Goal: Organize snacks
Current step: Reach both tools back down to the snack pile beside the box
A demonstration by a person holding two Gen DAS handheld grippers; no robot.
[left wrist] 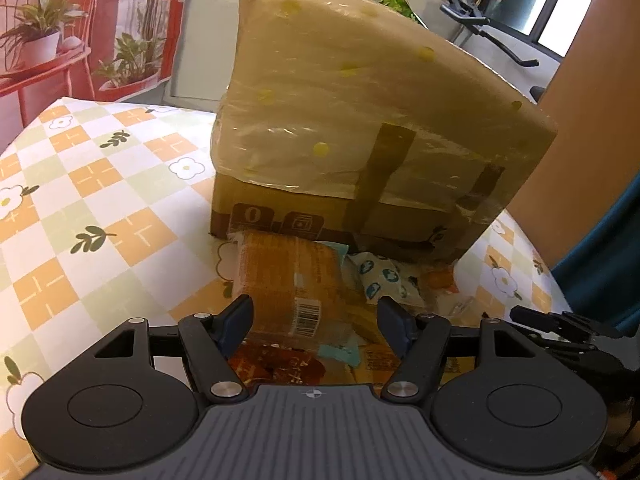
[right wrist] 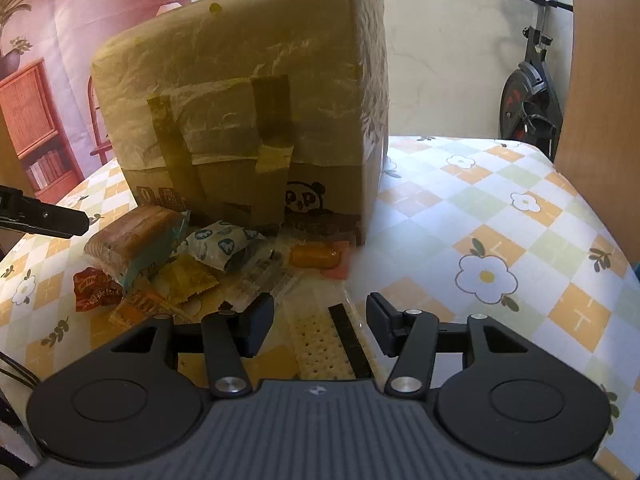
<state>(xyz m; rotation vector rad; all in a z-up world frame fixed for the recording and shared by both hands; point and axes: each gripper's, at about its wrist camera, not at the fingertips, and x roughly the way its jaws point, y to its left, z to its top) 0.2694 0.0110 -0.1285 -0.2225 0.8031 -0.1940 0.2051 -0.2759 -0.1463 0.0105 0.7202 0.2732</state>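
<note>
A taped cardboard box (left wrist: 360,128) (right wrist: 256,120) stands on the table with a pile of snack packets in front of it. My left gripper (left wrist: 316,320) is open over an orange-brown wrapped cake packet (left wrist: 284,280), which also shows in the right wrist view (right wrist: 132,236). My right gripper (right wrist: 320,324) is open above a clear pack of perforated crackers (right wrist: 320,344). A white packet with blue circles (right wrist: 220,244) (left wrist: 384,276), a yellow packet (right wrist: 188,280), a red packet (right wrist: 96,290) and an orange jelly (right wrist: 316,258) lie in the pile.
The table wears a checked cloth with flowers (right wrist: 500,240) (left wrist: 80,200). The left gripper's finger (right wrist: 48,216) pokes in at the left of the right wrist view. An exercise bike (right wrist: 528,92) stands behind the table; a wooden panel (left wrist: 592,100) is at the right.
</note>
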